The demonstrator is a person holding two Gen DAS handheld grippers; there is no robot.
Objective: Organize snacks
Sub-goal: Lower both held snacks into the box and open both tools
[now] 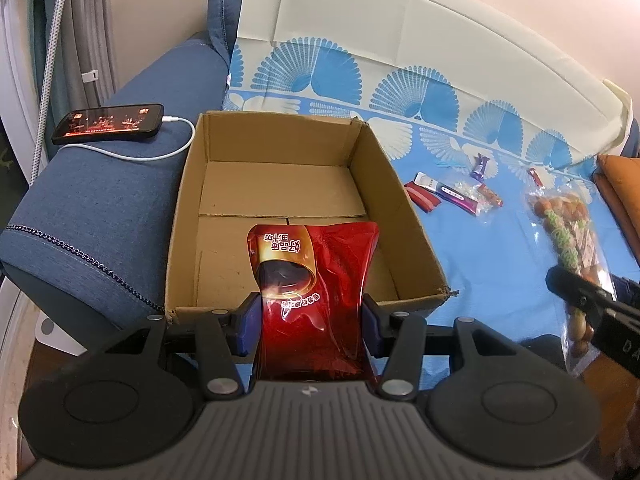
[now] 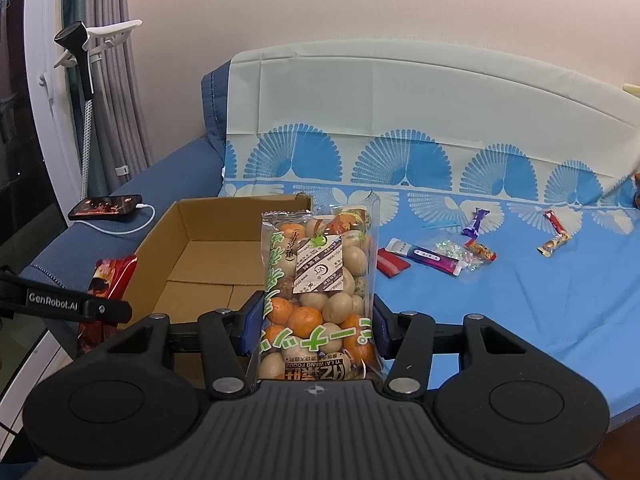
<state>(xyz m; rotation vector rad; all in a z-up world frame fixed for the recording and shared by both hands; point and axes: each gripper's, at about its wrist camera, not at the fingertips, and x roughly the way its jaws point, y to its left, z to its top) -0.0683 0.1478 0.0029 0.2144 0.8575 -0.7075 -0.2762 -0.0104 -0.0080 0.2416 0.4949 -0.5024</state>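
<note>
Both grippers are loaded! The left gripper (image 1: 310, 326) has its blue pads clamped on either side of a red packet (image 1: 316, 280), pinching it in at the waist, and the packet's top end hangs just over the near edge of the cardboard box (image 1: 384, 184). The box sits open on the blue patterned cloth (image 1: 500, 264), nothing else showing on its brown floor.

Over on the right, the right gripper (image 2: 316, 322) is squeezed onto a clear bag of round snacks (image 2: 320, 280), orange and beige balls inside, held upright and just right of the box's near corner. In the left camera that same bag hangs to the right of the box.

Past the box, to its right, a scatter of small wrapped sweets (image 2: 436, 256) lies on the cloth, with two more wrappers (image 2: 554, 234) farther out. Left of the box, a lit phone (image 1: 108, 123) rests on the sofa arm (image 1: 100, 216), white cable (image 1: 160, 152) plugged in.
</note>
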